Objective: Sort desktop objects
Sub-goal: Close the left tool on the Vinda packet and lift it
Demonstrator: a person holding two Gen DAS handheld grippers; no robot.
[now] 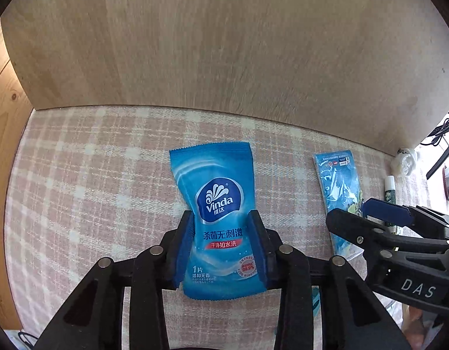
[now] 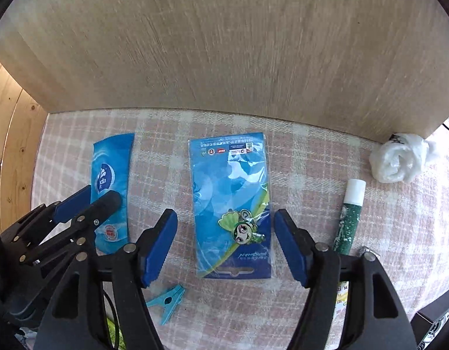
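My left gripper [image 1: 221, 227] is shut on a blue Vinda wet-wipe packet [image 1: 215, 198], its pads pinching the packet's lower half just over the pink checked cloth [image 1: 93, 175]. The packet also shows in the right wrist view [image 2: 110, 186], with the left gripper [image 2: 90, 201] on it. My right gripper [image 2: 225, 242] is open, its fingers either side of a blue carded pin badge in clear wrap [image 2: 231, 204] that lies flat on the cloth. In the left wrist view the badge card [image 1: 338, 192] lies to the right, with the right gripper [image 1: 367, 210] over its lower end.
A wooden board [image 2: 224, 43] stands upright along the back of the cloth. A green glue stick with a white cap [image 2: 348, 218] and a crumpled white plastic bag [image 2: 399, 157] lie at the right. A teal clothes peg [image 2: 166, 300] lies near the front.
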